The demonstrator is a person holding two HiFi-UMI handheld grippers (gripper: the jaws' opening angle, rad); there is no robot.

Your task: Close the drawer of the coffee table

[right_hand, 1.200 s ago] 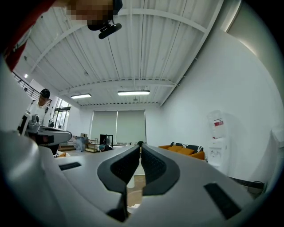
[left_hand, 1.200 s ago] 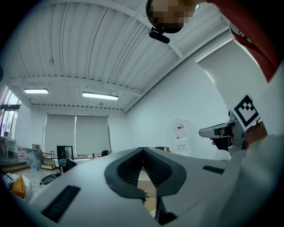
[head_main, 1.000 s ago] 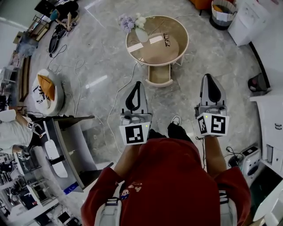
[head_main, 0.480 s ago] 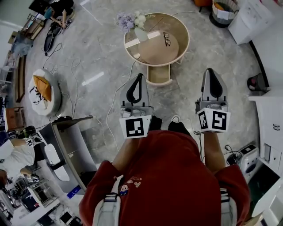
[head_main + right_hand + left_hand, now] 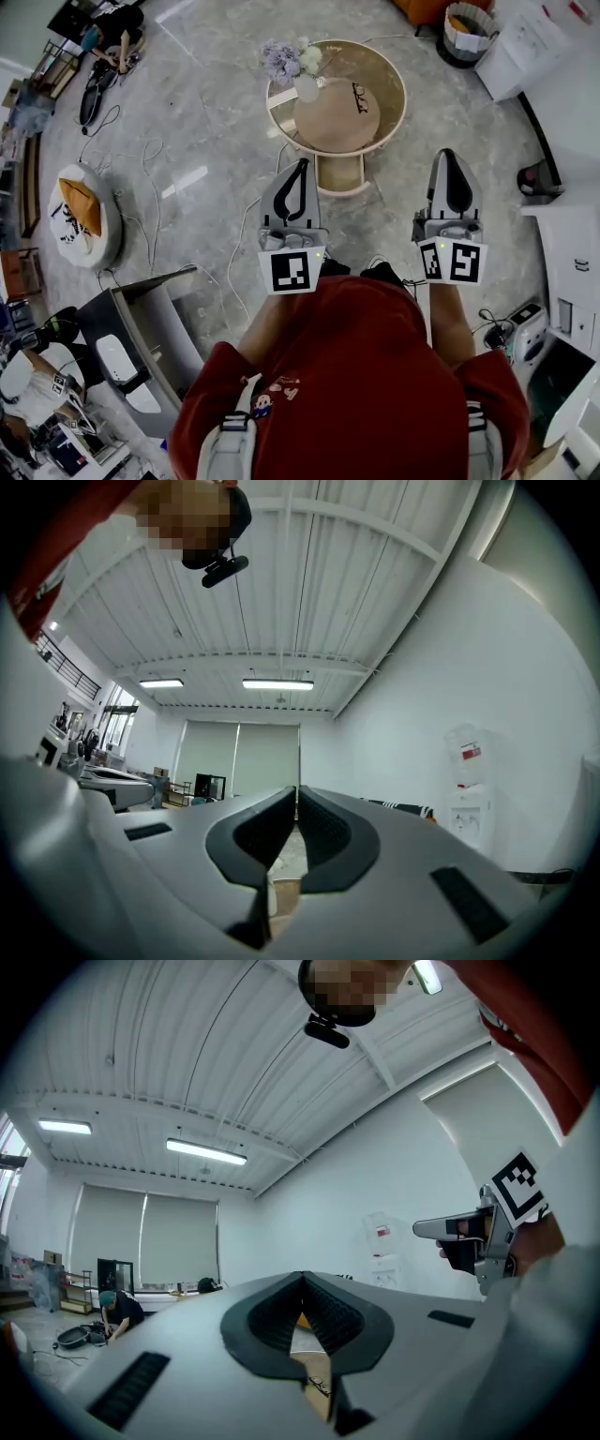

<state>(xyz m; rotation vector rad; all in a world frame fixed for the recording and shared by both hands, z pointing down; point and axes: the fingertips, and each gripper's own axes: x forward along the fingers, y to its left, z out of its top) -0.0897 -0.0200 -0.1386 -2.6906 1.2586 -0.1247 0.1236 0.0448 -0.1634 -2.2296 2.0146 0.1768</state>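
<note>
The round wooden coffee table (image 5: 379,131) stands on the marble floor ahead of me. Its drawer (image 5: 339,174) is pulled out toward me and looks empty. My left gripper (image 5: 300,165) hangs in the air just left of the drawer, shut with nothing in it. My right gripper (image 5: 452,156) is off to the drawer's right, also shut and empty. In the left gripper view the jaws meet at the tips (image 5: 302,1279), and the right gripper (image 5: 469,1237) shows at the side. The right gripper view shows its jaws (image 5: 296,791) closed together.
A vase of flowers (image 5: 292,61) and a pair of glasses (image 5: 360,97) sit on the table top. Cables (image 5: 246,220) trail over the floor left of the drawer. A white cushion (image 5: 82,211) lies far left, a grey desk (image 5: 141,314) lower left, white cabinets (image 5: 574,244) right.
I have stepped toward the coffee table with both grippers carried forward. The open drawer now lies between the two gripper tips in the head view. Both stay shut.
</note>
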